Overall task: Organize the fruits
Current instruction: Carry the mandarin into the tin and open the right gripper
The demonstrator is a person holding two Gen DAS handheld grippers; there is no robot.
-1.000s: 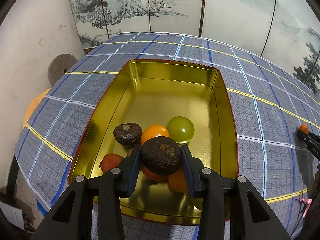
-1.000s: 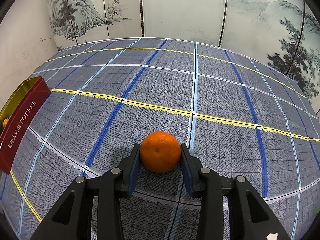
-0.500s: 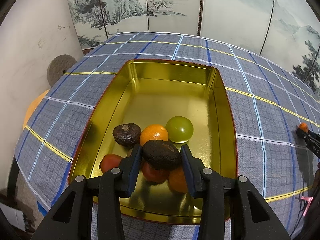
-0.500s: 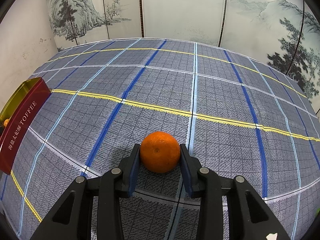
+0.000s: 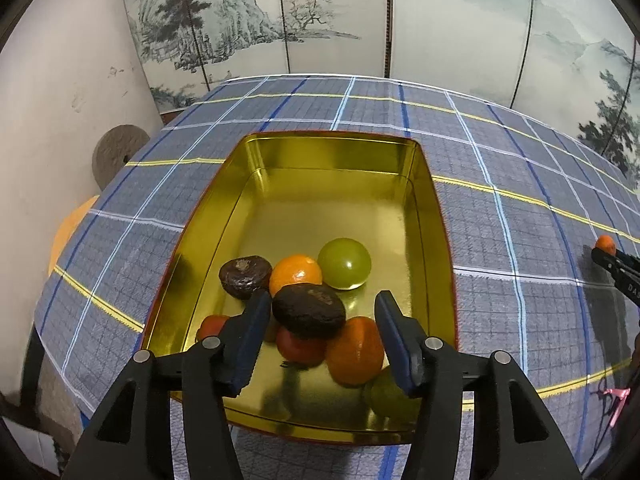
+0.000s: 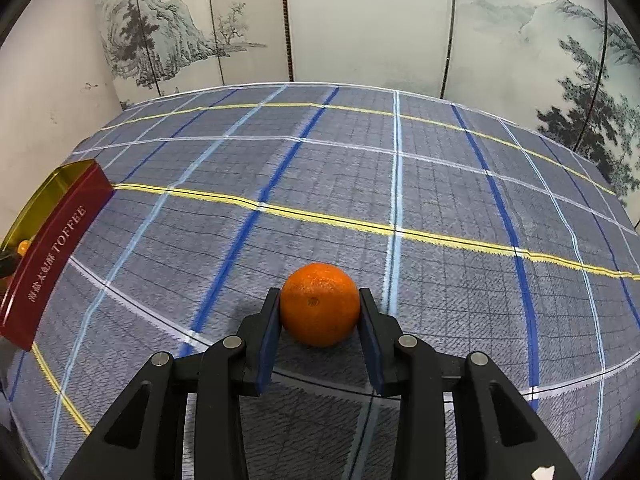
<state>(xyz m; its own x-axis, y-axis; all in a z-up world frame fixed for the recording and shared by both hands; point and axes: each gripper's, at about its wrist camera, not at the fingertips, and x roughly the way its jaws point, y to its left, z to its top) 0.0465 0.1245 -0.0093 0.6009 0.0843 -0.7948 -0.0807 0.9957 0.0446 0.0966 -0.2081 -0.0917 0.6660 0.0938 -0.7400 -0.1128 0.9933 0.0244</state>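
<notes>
Two grippers — the left gripper [image 5: 322,320] with jaws spread wide over the gold tin [image 5: 224,196], a dark wrinkled fruit [image 5: 309,311] lying loose atop the pile inside, the right gripper [image 6: 319,316] right of the tin, jaws closed against an orange [image 6: 319,304] on the tabletop [image 6: 440,184].

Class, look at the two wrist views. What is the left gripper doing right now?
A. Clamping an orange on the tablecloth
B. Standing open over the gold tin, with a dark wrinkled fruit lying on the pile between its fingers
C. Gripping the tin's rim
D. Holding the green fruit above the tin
B: the left gripper is spread, and the dark wrinkled fruit rests on the other fruit inside the gold tin, clear of the right finger.
</notes>
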